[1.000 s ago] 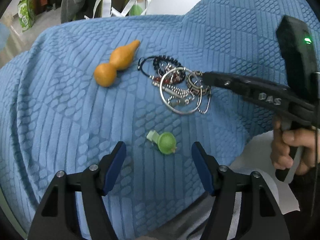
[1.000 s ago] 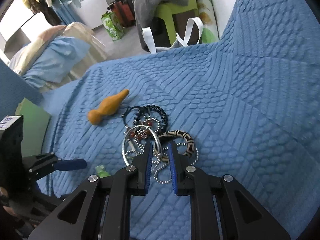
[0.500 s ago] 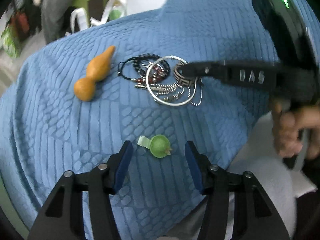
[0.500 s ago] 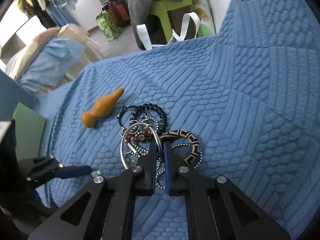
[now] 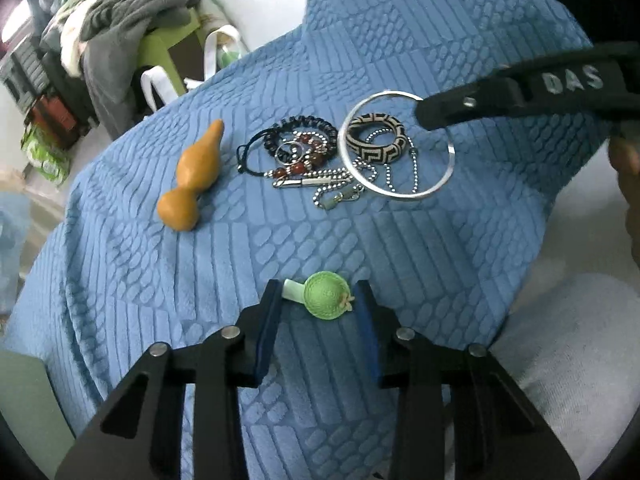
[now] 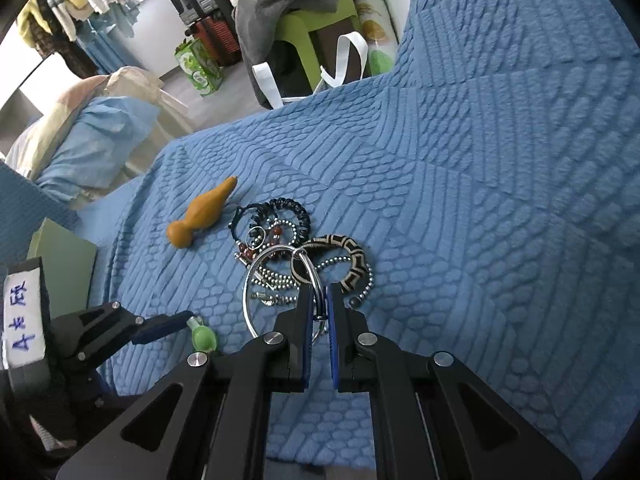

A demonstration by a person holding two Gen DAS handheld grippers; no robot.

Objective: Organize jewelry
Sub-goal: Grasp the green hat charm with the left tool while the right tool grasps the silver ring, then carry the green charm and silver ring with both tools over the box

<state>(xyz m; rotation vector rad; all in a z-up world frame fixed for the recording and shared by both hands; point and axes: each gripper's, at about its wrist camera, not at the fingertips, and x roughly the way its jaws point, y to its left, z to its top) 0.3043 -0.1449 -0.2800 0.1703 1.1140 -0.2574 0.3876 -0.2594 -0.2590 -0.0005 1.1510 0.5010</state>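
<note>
- The right claw (image 6: 319, 312) is nearly closed, its two blue pads pinching the rim of the silver bangle (image 6: 280, 276); seen from the left wrist camera, the bangle (image 5: 396, 146) is tilted, its pinched edge lifted off the blue textured blanket (image 6: 480, 200).
- Just ahead of the right claw's tips lies the black-and-cream patterned bracelet (image 6: 340, 256), inside the bangle's ring in the left view (image 5: 376, 138).
- Further ahead and to its left lie a ball chain (image 5: 344, 188), red beads (image 5: 298, 168) and a black coiled band (image 5: 296, 128), tangled together.
- Beyond these, to the left, lies an orange gourd-shaped piece (image 6: 202, 212), apart from the heap.
- The left claw (image 5: 318, 304) is partly open, its fingers either side of a green round hair clip (image 5: 326, 300) resting on the blanket; whether the pads touch it is unclear.
</note>
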